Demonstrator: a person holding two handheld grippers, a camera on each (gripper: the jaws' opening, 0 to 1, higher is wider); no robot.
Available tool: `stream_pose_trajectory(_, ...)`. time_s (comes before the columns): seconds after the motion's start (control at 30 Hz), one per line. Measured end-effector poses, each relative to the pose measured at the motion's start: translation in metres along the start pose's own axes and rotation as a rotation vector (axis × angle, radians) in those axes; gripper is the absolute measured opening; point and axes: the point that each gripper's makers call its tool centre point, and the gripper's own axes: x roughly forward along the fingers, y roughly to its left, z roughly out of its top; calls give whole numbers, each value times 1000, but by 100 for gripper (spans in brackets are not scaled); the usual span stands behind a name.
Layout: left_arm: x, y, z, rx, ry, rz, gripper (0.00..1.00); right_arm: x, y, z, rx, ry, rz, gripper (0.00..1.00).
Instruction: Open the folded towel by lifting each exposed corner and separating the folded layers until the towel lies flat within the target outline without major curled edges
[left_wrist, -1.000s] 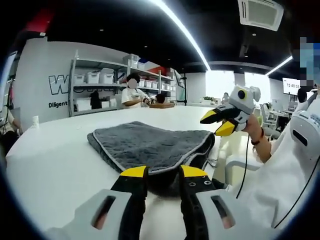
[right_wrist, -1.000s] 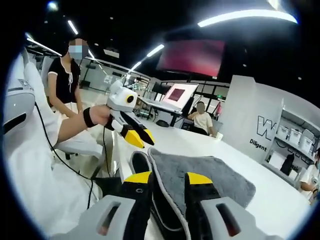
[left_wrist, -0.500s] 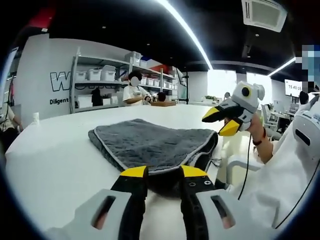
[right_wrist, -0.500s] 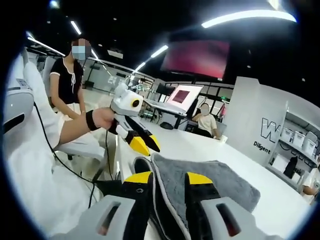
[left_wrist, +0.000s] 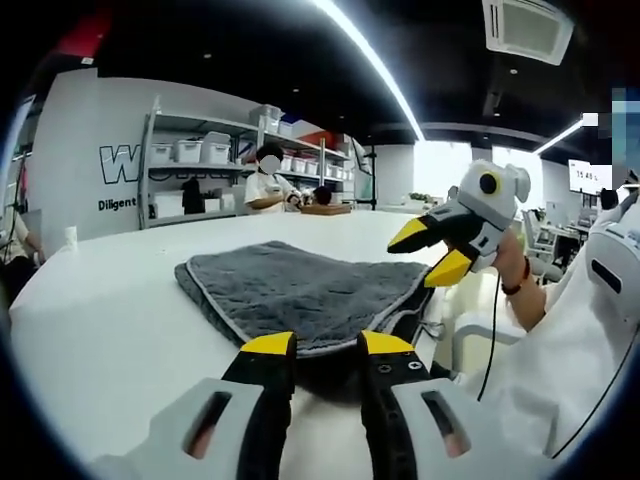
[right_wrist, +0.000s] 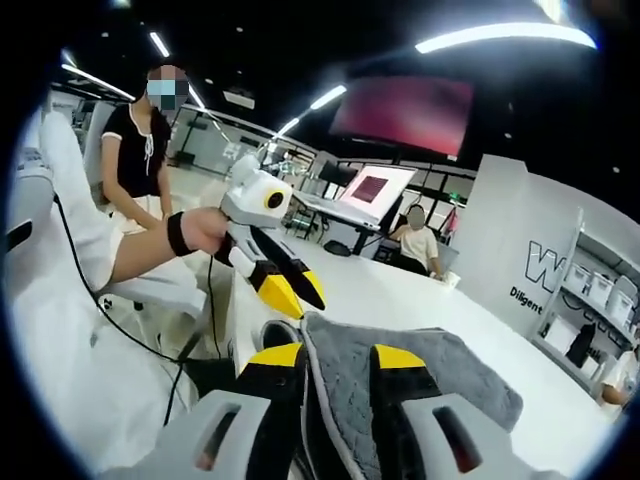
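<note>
The grey towel (left_wrist: 300, 290) lies folded on the white table (left_wrist: 110, 330), its near edge just beyond the left gripper (left_wrist: 328, 345), whose yellow-tipped jaws stand apart with nothing between them. The right gripper (left_wrist: 432, 250) hovers above the towel's right corner, jaws spread, empty. In the right gripper view the towel (right_wrist: 400, 370) sits under and between its parted tips. Shelves (left_wrist: 200, 160) stand behind.

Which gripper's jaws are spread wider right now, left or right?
The right gripper: in the left gripper view its yellow tips gape clearly apart above the grey towel's corner. The left gripper, seen in the right gripper view, has tips nearly together.
</note>
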Motion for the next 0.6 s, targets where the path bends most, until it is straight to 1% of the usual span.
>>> stream_pose_trajectory(0.17,0,0,0,1,0,1,23,10,3,1,3,1,24,21)
stream_pose_trajectory(0.43,-5,3,0,-4,-9,13,23,26,8,0,-4,22,47,22)
stream_pose_trajectory(0.6,-5,2,1,-4,-14,9,23,32,10,1,-15,30,55,22)
